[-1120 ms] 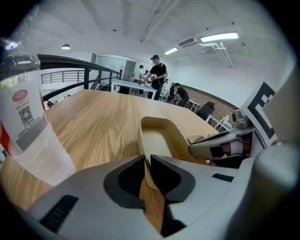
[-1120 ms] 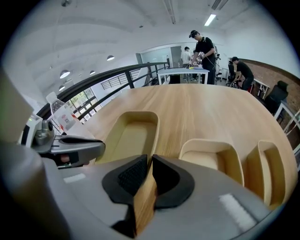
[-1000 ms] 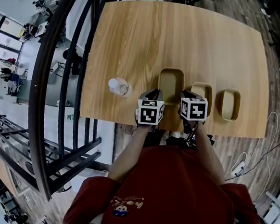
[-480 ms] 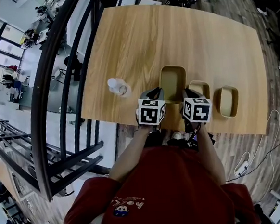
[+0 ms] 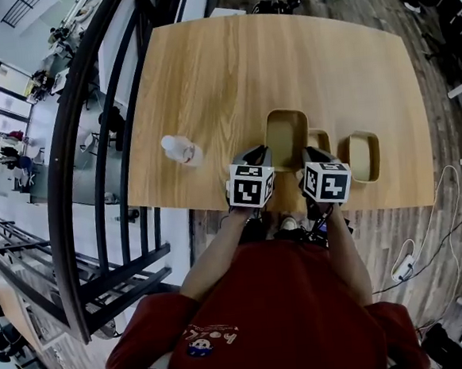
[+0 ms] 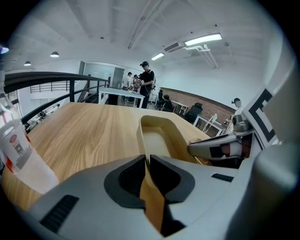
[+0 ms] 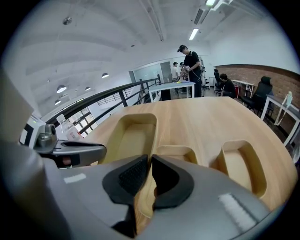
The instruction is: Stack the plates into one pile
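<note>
Nearly closed — left gripper (image 6: 146,161) and right gripper (image 7: 150,165) each pinch the large plate (image 5: 286,135) by its rim.

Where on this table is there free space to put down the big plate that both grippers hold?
The far half of the table, beyond the large plate, is bare wood. So is the strip between the bottle and the left gripper. Crowded: the near right edge, where the middle plate and the right plate lie beside the right gripper.

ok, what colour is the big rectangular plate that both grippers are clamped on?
Pale tan, plain and unpatterned: the large rectangular plate shows best in the right gripper view.
</note>
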Available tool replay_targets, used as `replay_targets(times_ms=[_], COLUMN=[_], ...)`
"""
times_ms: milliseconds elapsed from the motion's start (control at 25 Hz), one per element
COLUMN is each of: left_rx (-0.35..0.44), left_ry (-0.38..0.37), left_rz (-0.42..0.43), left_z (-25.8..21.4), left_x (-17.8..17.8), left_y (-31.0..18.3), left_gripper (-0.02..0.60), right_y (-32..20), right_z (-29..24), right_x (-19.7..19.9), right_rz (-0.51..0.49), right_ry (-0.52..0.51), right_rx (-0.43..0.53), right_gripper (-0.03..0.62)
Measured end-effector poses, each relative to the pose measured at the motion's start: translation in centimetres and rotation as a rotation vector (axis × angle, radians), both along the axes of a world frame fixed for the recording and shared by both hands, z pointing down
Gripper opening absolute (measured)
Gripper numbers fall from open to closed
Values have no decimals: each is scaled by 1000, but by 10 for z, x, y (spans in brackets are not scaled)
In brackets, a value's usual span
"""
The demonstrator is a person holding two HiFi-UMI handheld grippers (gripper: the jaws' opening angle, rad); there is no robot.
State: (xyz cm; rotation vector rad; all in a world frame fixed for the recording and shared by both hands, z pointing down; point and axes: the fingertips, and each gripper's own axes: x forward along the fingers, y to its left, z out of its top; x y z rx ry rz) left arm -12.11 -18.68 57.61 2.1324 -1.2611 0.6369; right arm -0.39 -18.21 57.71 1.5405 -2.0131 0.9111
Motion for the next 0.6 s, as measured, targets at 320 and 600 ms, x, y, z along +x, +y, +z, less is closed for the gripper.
replay_targets(times_ms=[320, 600], left_rx=[-10, -25], left_ry=[8, 8], left_rz=[77, 118], left_z=[4, 4], left_x=[46, 76], left_y=[11, 21], left_gripper=[40, 41], right_y=[15, 24], right_z=[0, -5], right_x=[44, 74], right_rz=[71, 106], right_ry=[12, 19], right_rx=[-2, -6], right_gripper=[38, 35])
